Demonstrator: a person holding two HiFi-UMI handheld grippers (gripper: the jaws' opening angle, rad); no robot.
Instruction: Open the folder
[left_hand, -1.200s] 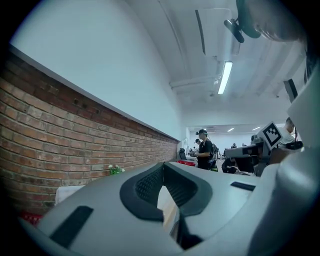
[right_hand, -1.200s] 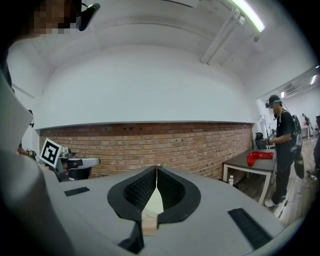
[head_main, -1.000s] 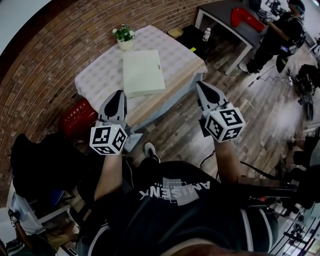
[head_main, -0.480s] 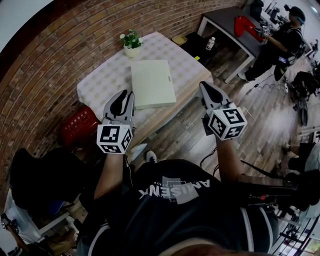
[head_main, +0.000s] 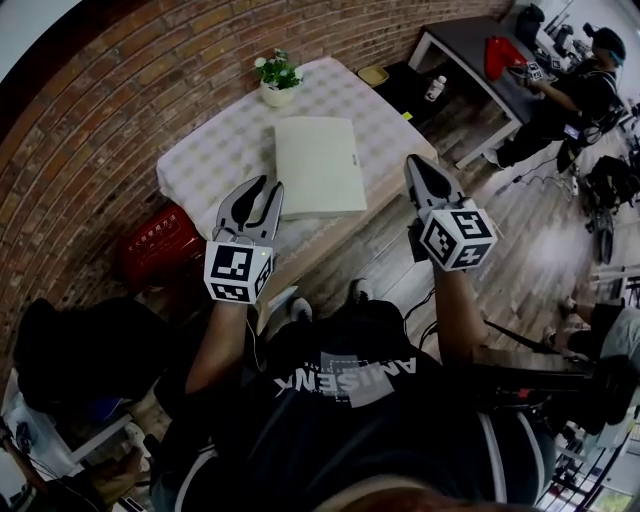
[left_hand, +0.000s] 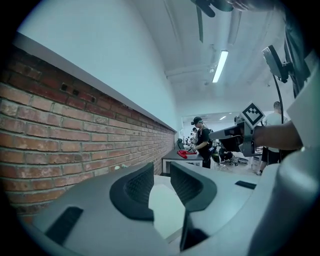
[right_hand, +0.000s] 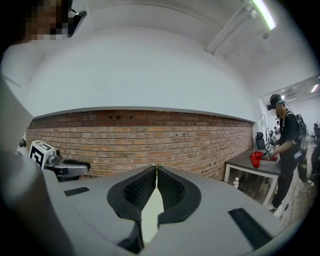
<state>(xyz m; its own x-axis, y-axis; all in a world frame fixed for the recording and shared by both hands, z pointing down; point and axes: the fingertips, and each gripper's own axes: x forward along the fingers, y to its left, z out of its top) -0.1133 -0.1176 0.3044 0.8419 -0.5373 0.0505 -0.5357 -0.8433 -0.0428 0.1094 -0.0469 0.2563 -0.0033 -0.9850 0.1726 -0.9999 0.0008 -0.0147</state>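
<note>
A pale, closed folder (head_main: 318, 167) lies flat on the table (head_main: 210, 150) with the checked cloth, near its front edge. My left gripper (head_main: 268, 188) hovers over the table's front left edge, just left of the folder. Its jaws are opening and nothing is between them (left_hand: 161, 167). My right gripper (head_main: 413, 161) is held off the table's right corner, to the right of the folder, and it is shut and empty (right_hand: 156, 167). Neither gripper touches the folder.
A potted plant (head_main: 277, 80) stands at the table's far edge by the brick wall (head_main: 120, 90). A red box (head_main: 160, 243) sits on the floor left of the table. At the back right, a person (head_main: 575, 95) stands at a dark desk (head_main: 470, 40) with a red object (head_main: 503, 55).
Both grippers have moved forward, closer to the table and the folder. The left gripper's jaws, shut a second ago, now stand apart. The right gripper stays shut.
</note>
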